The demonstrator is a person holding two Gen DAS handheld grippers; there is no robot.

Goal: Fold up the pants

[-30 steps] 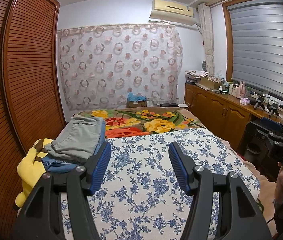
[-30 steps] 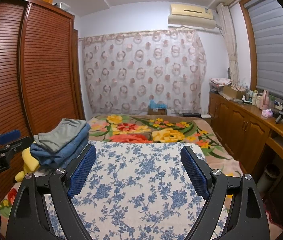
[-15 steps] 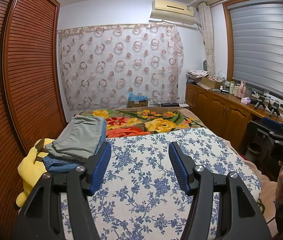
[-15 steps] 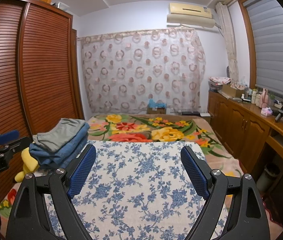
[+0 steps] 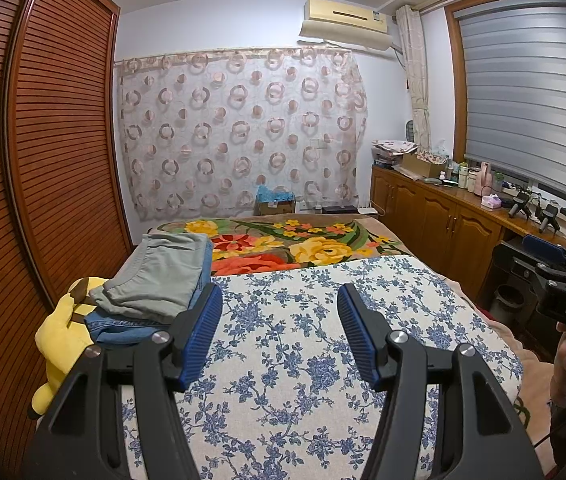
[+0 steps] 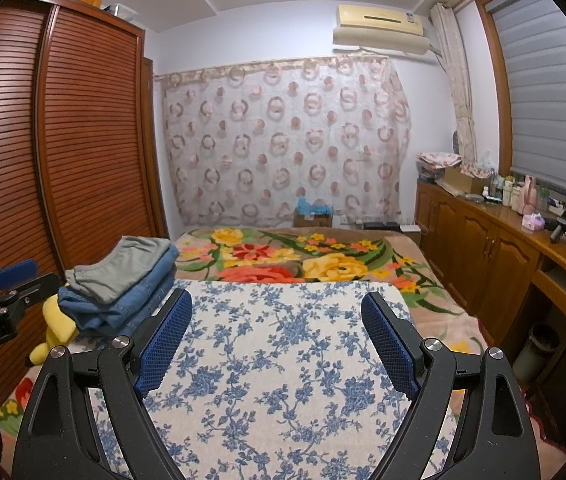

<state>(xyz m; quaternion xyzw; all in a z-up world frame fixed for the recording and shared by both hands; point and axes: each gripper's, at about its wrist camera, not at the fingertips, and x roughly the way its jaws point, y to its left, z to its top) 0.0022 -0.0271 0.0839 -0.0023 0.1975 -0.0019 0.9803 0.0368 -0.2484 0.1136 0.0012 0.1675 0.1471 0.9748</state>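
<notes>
A stack of folded pants sits at the bed's left edge: grey pants [image 5: 163, 276] on top of blue jeans [image 5: 123, 326]. The stack also shows in the right wrist view, grey pants [image 6: 123, 266] over jeans [image 6: 131, 300]. My left gripper [image 5: 279, 312] is open and empty, held above the blue-flowered cloth [image 5: 303, 360], right of the stack. My right gripper [image 6: 277, 320] is open and empty above the same cloth [image 6: 275, 360]. Each gripper also shows at the edge of the other's view, the right one [image 5: 555, 276] and the left one [image 6: 3, 284].
A yellow plush toy [image 5: 61, 332] lies under the stack at the left bed edge. A brown slatted wardrobe [image 5: 43, 160] stands close on the left. A wooden cabinet [image 5: 443, 224] with bottles runs along the right. A flowered blanket [image 5: 303, 244] covers the far bed.
</notes>
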